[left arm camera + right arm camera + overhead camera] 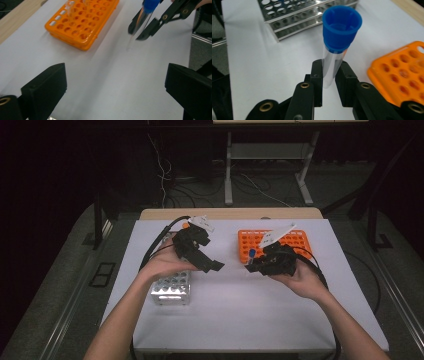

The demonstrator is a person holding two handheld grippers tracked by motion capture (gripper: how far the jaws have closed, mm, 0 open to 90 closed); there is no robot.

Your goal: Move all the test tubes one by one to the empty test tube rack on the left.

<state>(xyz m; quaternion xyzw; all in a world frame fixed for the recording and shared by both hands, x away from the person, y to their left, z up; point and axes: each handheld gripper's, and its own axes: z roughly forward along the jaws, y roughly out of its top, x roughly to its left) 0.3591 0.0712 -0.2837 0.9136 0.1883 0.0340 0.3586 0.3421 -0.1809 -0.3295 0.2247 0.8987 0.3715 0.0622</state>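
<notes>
My right gripper (pixel 332 82) is shut on a clear test tube (pixel 331 67) with a blue cap (pixel 342 27), gripping it low on the glass so the cap stands above the jaws. In the high view the tube (pixel 252 254) is held just off the left end of the orange tube rack (pixel 295 242), above the white table. My left gripper (pixel 210 266) is open with nothing in it, its jaws (pixel 116 85) wide apart and facing the right gripper (pixel 136 33) and the tube (pixel 142 21). A metal tube rack (pixel 172 289) sits under the left hand.
The orange rack (pixel 82 20) has several empty holes and a clear tube at its far side. The metal rack (pixel 294 15) stands at the table's left. The white tabletop (pixel 250 315) ends in a wooden strip (pixel 230 213) at the back. Cables trail from both grippers.
</notes>
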